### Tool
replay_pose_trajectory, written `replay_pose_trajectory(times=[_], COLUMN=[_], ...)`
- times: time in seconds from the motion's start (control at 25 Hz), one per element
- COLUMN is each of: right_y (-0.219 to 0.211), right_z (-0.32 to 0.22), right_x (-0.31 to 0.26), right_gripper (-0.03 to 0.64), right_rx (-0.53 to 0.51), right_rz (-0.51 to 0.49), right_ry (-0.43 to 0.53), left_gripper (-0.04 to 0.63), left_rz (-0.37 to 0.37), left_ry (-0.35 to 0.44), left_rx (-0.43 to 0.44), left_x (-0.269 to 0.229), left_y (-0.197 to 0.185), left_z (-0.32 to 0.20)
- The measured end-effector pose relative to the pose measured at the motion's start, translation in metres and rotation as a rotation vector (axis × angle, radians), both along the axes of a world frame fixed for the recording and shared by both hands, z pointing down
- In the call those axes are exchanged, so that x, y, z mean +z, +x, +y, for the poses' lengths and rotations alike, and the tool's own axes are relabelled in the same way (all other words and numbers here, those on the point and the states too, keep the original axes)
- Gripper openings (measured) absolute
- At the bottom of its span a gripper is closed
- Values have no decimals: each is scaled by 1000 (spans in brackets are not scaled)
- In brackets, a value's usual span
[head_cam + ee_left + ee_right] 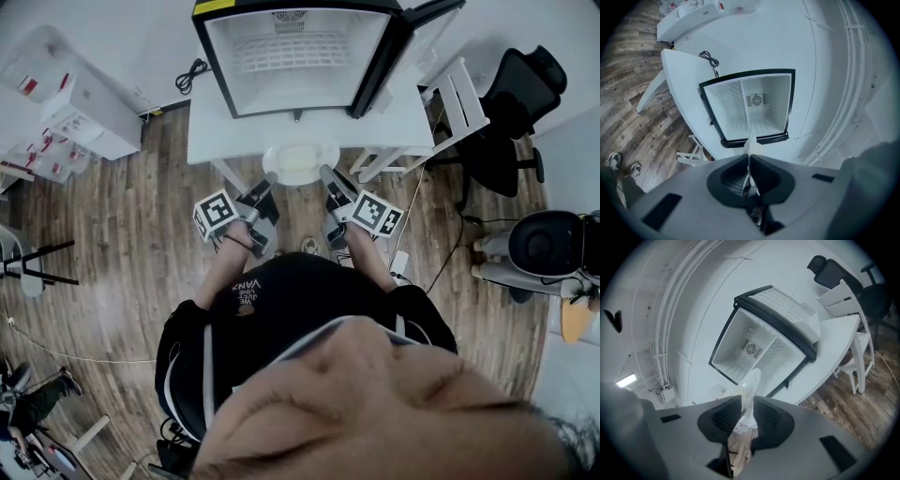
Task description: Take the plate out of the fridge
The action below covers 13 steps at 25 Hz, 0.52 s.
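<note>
The plate [300, 161] is already clear of the fridge [208, 56]. It hangs between the two grippers, just in front of the open cabinet and over the near edge of the white surface [211, 131] that carries the fridge. The fridge interior looks bare, with the door swung out to the right.

The left gripper [270, 178] is pressed nearly together on the plate's left rim; in the left gripper view its pads meet on the thin white edge [751, 143] that runs out past the left gripper [748, 157]. The right gripper [325, 172] pinches the opposite, right rim with its jaws set somewhat wider. In the right gripper view the rim [751, 383] passes between the pads of the right gripper [743, 404].

The plate looks like a white, smooth, rigid dish, probably glazed. I would expect it to be stiff and fairly light, but slick under the pads and likely to chip or break if dropped on the wood floor [122, 244]. A hold on two opposite points of the rim suits it, since the rim is the only part thin enough to bite. Because each bite is shallow, the two grippers probably need to move together and stay level, so that the plate neither twists nor slides out.
</note>
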State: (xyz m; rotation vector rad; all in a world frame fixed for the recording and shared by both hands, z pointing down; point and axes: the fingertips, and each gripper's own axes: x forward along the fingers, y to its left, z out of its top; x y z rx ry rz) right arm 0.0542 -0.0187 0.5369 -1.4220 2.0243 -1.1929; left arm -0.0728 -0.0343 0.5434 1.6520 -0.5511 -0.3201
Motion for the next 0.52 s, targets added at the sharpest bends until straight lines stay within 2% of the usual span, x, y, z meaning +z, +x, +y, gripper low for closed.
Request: replay_pose_trajectory(times=[0.52], right_y=[3], right_z=[-1], right_x=[-2], right_gripper=[84], right_rx=[2], right_rz=[5], right_ry=[8], left_gripper=[28], left_rz=[2], left_ry=[3], left_rx=[0], left_x=[-1], left_y=[3], left_z=[-1])
